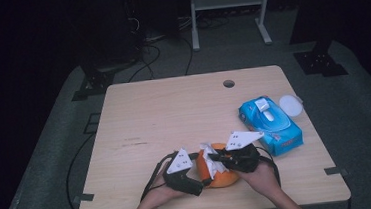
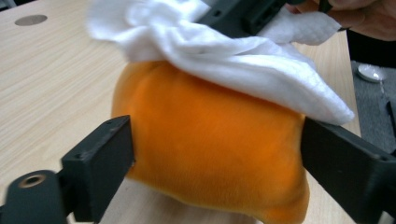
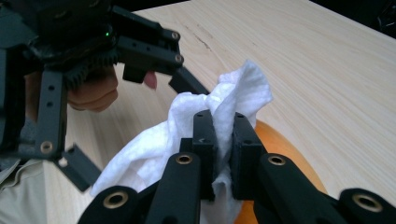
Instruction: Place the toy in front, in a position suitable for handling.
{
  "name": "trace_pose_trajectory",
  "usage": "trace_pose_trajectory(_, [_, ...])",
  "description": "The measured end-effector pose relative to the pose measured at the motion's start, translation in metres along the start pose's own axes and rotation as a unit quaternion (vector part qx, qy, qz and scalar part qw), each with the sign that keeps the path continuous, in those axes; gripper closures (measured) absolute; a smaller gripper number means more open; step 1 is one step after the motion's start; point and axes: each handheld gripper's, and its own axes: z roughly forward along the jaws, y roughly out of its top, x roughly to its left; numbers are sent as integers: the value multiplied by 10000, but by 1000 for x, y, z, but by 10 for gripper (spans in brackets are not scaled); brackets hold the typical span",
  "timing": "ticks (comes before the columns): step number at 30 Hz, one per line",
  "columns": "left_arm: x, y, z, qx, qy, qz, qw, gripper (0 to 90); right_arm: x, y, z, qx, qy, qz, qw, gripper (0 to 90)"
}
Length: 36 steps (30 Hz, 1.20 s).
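From above, the orange soft object sits near the front edge of the worktop, at about six o'clock from the worktop's centre, with a white wipe draped over its top. The left gripper lies at its nine o'clock side, the right gripper comes in from three o'clock — both with a hand behind them at the bottom edge.

The left gripper view gives what the high view cannot: its two fingers stand wide apart, one on each flank of the orange body, touching or all but touching it — whether they press I cannot tell. The wipe spills over the top.

The right gripper view shows its fingers together, clamped on a bunched fold of the wipe that rises between and above them, the orange surface just beneath. The left gripper appears at ten o'clock here.

A blue wipe pack lies at two o'clock from the orange object, near the right edge, with a white round lid just beside it. A cable hole sits at the far edge. The whole left and far half of the worktop is bare wood.

Both forearms enter low, the hands angled inward toward each other.
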Motion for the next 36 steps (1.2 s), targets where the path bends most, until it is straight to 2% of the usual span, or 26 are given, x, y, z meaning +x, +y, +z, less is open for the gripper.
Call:
trace_pose_trajectory(2, [1,0,3,-45,-28,-2,10000,49,-1,-2,-3,-5,49,64,10000,822])
trace_pose_trajectory(5, [2,2,7,-100,-114,26,9999,29,0,-4,-6,73,103,-96,9999,822])
trace_pose_trajectory(7, [2,3,9,-133,-158,58,9998,29,-1,-7,-10,78,92,-83,9999,822])
trace_pose_trajectory(11, [0,3,11,-12,-222,43,9997,118,-4,-9,-13,60,65,6,10000,822])
trace_pose_trajectory(13, [-1,2,12,76,-217,21,9997,140,3,-5,-8,87,-5,-109,9999,823])
trace_pose_trajectory(16, [-1,0,13,156,-238,16,9996,143,15,2,3,149,60,-291,9994,823])
trace_pose_trajectory(18, [-1,-1,12,175,-226,-26,9996,147,19,4,7,221,-28,-378,9990,822])
trace_pose_trajectory(20, [-1,-1,12,195,-211,-38,9996,151,14,3,3,181,-132,-318,9992,822])
trace_pose_trajectory(24, [-1,-3,13,225,-200,-33,9995,150,-9,-8,-17,141,-456,56,9988,822])
trace_pose_trajectory(27, [-1,-2,12,179,-212,-10,9996,145,-21,-19,-27,122,-400,352,9985,822])
trace_pose_trajectory(29, [-2,3,10,126,-174,17,9998,111,-20,-19,-28,115,-462,318,9984,822])
trace_pose_trajectory(30, [-3,5,9,-8,-173,48,9998,109,-19,-19,-27,113,-462,290,9984,823])
trace_pose_trajectory(32, [-4,7,8,-122,-150,137,9997,109,-13,-17,-23,7,-169,269,9995,822])
trace_pose_trajectory(34, [-4,6,8,-114,-105,209,9997,113,-5,-14,-16,17,-113,135,9998,821])
trace_pose_trajectory(36, [-3,4,8,-79,-118,132,9998,138,-2,-11,-14,48,-165,22,9998,822])
